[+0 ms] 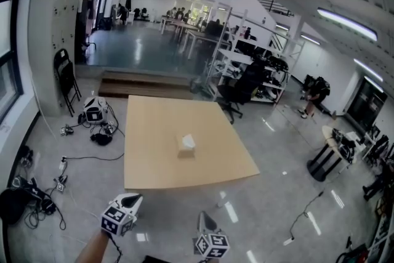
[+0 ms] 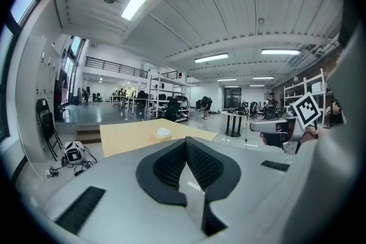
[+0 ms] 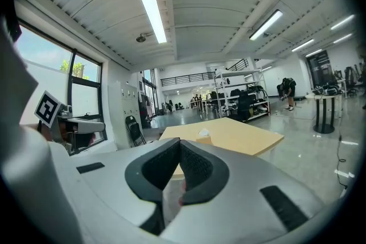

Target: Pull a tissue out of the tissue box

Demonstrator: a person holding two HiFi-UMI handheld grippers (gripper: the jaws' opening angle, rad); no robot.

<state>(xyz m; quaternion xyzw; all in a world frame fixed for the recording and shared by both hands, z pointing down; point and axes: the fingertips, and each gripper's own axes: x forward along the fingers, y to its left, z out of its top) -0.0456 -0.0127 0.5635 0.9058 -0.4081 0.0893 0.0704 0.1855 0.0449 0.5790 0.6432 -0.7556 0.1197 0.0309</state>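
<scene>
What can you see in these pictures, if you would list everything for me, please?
table: one, light wood, middle of the grey floor
tissue box: one, tan with a white tissue sticking up, near the table's middle
folding chair: one, black, by the left wall
device: one, white and black, on the floor left of the table
cables: several, black, on the floor at the left
shelving racks: several, white, behind the table
office chair: one, black, in front of the racks
round table: one, pale top on a black base, at the right
person: one, dark clothes, bending over, far right
left gripper: one, grey, jaws shut, empty, short of the table
right gripper: one, grey, jaws shut, empty, short of the table
</scene>
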